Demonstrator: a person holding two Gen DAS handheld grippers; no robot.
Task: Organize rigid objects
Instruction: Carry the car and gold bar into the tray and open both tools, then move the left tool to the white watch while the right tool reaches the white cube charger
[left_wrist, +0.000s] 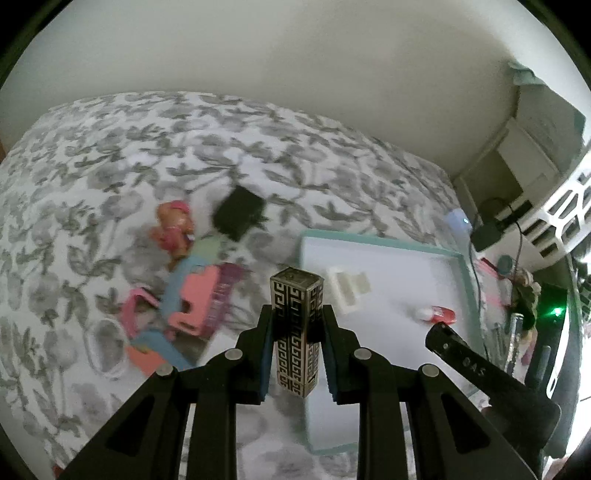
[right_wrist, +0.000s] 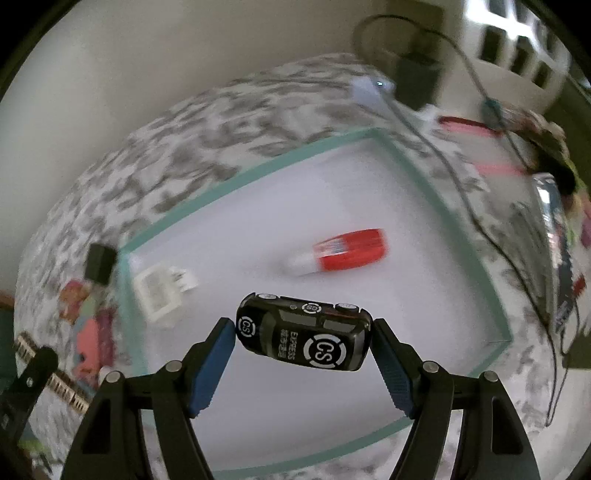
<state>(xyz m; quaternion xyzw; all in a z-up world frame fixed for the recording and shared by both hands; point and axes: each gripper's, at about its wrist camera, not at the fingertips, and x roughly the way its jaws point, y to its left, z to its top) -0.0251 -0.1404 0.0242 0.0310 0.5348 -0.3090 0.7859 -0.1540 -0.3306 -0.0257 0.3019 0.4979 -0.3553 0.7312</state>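
Clamping a tall square-sided lipstick case (left_wrist: 295, 332) with a black and gold key pattern, left gripper (left_wrist: 297, 325) over the near left corner of a shallow white tray (left_wrist: 384, 243) with a teal rim — jaws closed narrow on the case's two sides, case upright between the blue pads. Gripping a small black toy car (right_wrist: 304, 334) marked "CS" and "EXPRESS", right gripper (right_wrist: 303, 332), jaws standing wide with the pads pressed to the car's two ends, car tipped on its side, wheels toward the far rim of the tray. Lying on a bed (left_wrist: 110, 147) under a grey leaf-print cover, the tray; inside it a white plastic connector-like piece (right_wrist: 162, 291) near the left corner and a red and white tube-shaped thing (right_wrist: 343, 251) toward the middle, blurred, well apart from each other. Heaped on the cover to the left of the tray — pink, blue and purple toy pieces (left_wrist: 192, 302), an orange and pink doll figure (left_wrist: 173, 229), a black box-shaped thing (left_wrist: 240, 218) just beyond them. Trailing past the tray's right rim, a dark cable (right_wrist: 480, 206). Showing at the right edge of the left wrist view, the tip of the other gripper's finger.
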